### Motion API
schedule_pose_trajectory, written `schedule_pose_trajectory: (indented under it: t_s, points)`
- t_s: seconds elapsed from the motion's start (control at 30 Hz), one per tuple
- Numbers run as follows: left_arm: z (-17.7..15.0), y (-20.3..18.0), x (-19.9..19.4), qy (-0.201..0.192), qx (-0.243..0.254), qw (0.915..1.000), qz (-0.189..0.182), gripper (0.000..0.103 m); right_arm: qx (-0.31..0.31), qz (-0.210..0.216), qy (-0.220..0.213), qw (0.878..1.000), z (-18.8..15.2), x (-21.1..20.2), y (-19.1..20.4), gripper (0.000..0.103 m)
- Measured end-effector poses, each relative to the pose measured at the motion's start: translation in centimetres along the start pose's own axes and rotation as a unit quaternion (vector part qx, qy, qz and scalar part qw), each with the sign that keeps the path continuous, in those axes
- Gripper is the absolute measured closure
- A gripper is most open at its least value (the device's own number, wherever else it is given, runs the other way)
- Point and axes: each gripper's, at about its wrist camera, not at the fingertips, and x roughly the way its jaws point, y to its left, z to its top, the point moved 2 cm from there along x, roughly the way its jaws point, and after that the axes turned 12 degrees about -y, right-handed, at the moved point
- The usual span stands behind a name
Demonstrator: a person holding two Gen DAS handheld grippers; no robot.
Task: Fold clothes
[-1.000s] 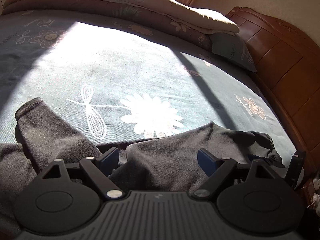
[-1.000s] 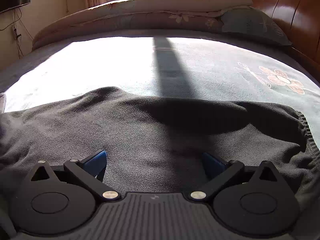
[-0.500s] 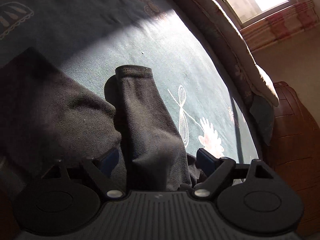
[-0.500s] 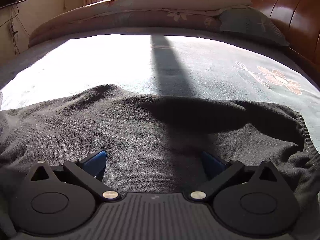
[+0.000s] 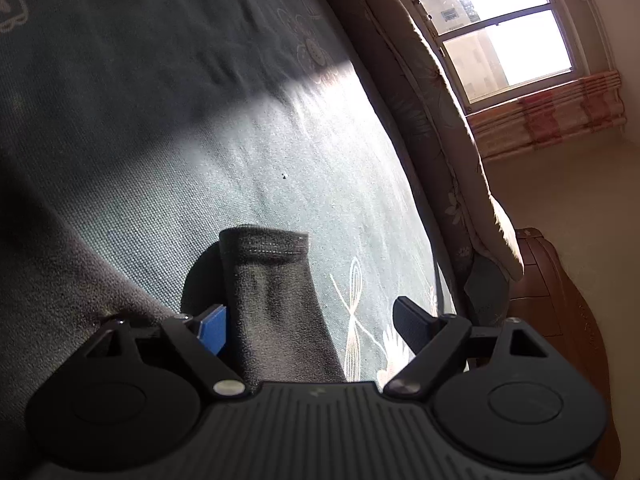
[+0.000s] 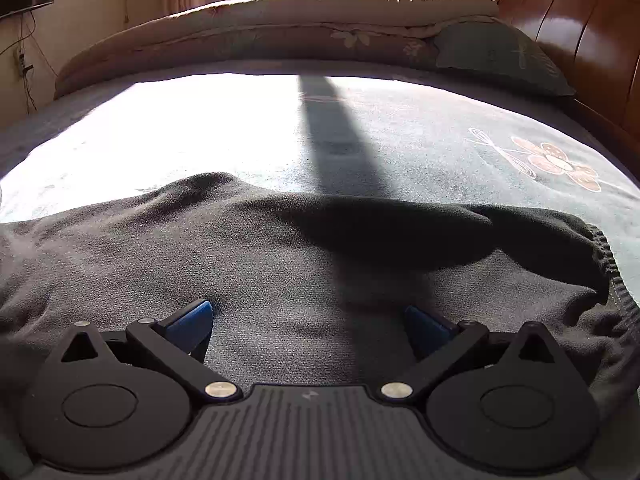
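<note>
Fuzzy charcoal knit sleeve [image 5: 276, 304], stitched cuff, lies between the left hand-held gripper [image 5: 308, 320]'s wide-spread jaws, ungripped.

Floral bedsheet [image 6: 400, 148], rolled quilt [image 6: 280, 20], window [image 5: 500, 28]

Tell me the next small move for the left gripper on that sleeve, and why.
Probably close the left gripper on the sleeve. The sleeve already lies between the open jaws, nearer one pad, its cuff just ahead, and nothing pinches it yet.
</note>
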Motion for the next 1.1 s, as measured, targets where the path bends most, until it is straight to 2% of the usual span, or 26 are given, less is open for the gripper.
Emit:
schedule_pose_trajectory:
  t_s: [0.03, 0.1, 0.13, 0.17, 0.2, 0.23, 0.27, 0.4, 0.5, 0.67, 0.77, 0.93, 1.1]
  points:
    - [0.2, -0.1, 0.3, -0.004, 0.005, 1.0, -0.001, 0.021, 0.0, 0.0, 0.0, 1.0, 0.0, 0.0, 0.0, 0.0]
    - [0.2, -0.2, 0.6, -0.011, 0.015, 0.9998, 0.003, 0.03, 0.0, 0.0, -0.001, 1.0, 0.0, 0.0, 0.0, 0.0]
    - [0.2, -0.2, 0.7, -0.014, 0.02, 0.9997, 0.005, 0.037, 0.0, 0.0, -0.001, 1.0, 0.0, 0.0, 0.0, 0.0]
    - [0.0, -0.3, 0.8, -0.017, 0.029, 0.9994, 0.013, 0.052, 0.0, 0.0, 0.0, 1.0, 0.0, 0.0, 0.0, 0.0]
    - [-0.2, -0.2, 0.6, -0.019, 0.034, 0.9989, 0.026, 0.062, 0.0, 0.0, 0.0, 1.0, 0.0, 0.0, 0.0, 0.0]
    - [-0.2, 0.0, 0.3, -0.02, 0.038, 0.9983, 0.04, 0.083, 0.0, 0.0, 0.0, 1.0, 0.0, 0.0, 0.0, 0.0]
    - [-0.3, 0.2, 0.0, -0.02, 0.042, 0.9975, 0.054, 0.097, 0.0, 0.0, 0.001, 1.0, 0.0, 0.0, 0.0, 0.0]
    - [-0.7, -1.5, -1.8, -0.036, 0.083, 0.9937, 0.066, 0.099, 0.0, 0.0, 0.002, 1.0, 0.0, 0.0, 0.0, 0.0]
    - [-0.4, -3.9, -4.3, -0.054, 0.106, 0.9914, 0.054, 0.099, 0.0, 0.0, 0.003, 1.0, 0.0, 0.1, 0.0, 0.0]
    - [0.5, -7.7, -9.8, -0.089, 0.156, 0.9828, 0.042, 0.099, 0.0, 0.0, 0.003, 1.0, 0.1, 0.0, 0.0, 0.0]
    - [1.2, -9.3, -13.1, -0.111, 0.176, 0.977, 0.048, 0.099, 0.0, -0.001, 0.004, 1.0, 0.2, 0.0, 0.0, 0.0]
    - [2.1, -8.8, -17.5, -0.149, 0.185, 0.9685, 0.075, 0.099, -0.001, -0.001, 0.007, 1.0, 0.2, -0.1, 0.0, 0.0]
    - [2.6, -6.2, -18.4, -0.152, 0.161, 0.9682, 0.117, 0.099, -0.002, -0.002, 0.007, 1.0, 0.1, -0.2, 0.1, 0.0]
